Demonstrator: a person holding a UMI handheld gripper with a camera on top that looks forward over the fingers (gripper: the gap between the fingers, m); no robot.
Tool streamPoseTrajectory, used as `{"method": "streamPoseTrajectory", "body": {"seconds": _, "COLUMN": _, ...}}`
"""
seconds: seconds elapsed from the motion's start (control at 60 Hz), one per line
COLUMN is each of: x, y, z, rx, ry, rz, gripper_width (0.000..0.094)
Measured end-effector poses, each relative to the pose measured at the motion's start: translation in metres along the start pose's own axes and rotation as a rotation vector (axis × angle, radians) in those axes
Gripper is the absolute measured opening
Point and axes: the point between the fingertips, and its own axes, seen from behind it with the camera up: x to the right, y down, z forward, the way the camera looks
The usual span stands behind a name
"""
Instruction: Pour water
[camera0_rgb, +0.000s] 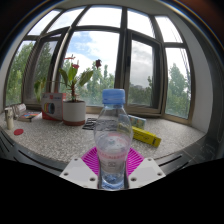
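Fingers of our gripper (112, 168) close around a clear plastic water bottle (113, 140), and we see the pink pads (92, 160) pressing on its lower body from both sides. We hold the bottle upright, its blue cap (114, 97) rising straight ahead of us and water visible inside. Beyond the bottle, we see a speckled countertop (60, 140) running under a bay window (110, 55). Ahead to our left stands a potted plant (74, 95) in a white pot, beside a pink box (52, 106). Ahead to our right, just past the bottle, a yellow object (146, 137) lies flat on the counter.
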Motion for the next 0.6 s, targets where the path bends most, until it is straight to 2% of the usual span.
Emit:
{"method": "streamPoseTrajectory", "body": {"seconds": 0.167, "x": 0.001, "y": -0.044, "z": 0.000, "rx": 0.022, "ry": 0.162, "rz": -0.096, "gripper_width": 0.0294}}
{"method": "streamPoseTrajectory", "body": {"seconds": 0.367, "x": -0.028, "y": -0.178, "z": -0.003, "rx": 0.111, "ry": 0.470, "rz": -0.477, "gripper_width": 0.0292}}
{"method": "streamPoseTrajectory", "body": {"seconds": 0.467, "x": -0.089, "y": -0.261, "z": -0.009, "rx": 0.218, "ry": 0.571, "rz": -0.708, "gripper_width": 0.0292}}
{"method": "streamPoseTrajectory", "body": {"seconds": 0.6, "x": -0.201, "y": -0.345, "z": -0.001, "rx": 0.371, "ry": 0.597, "rz": -1.041, "gripper_width": 0.0290}}
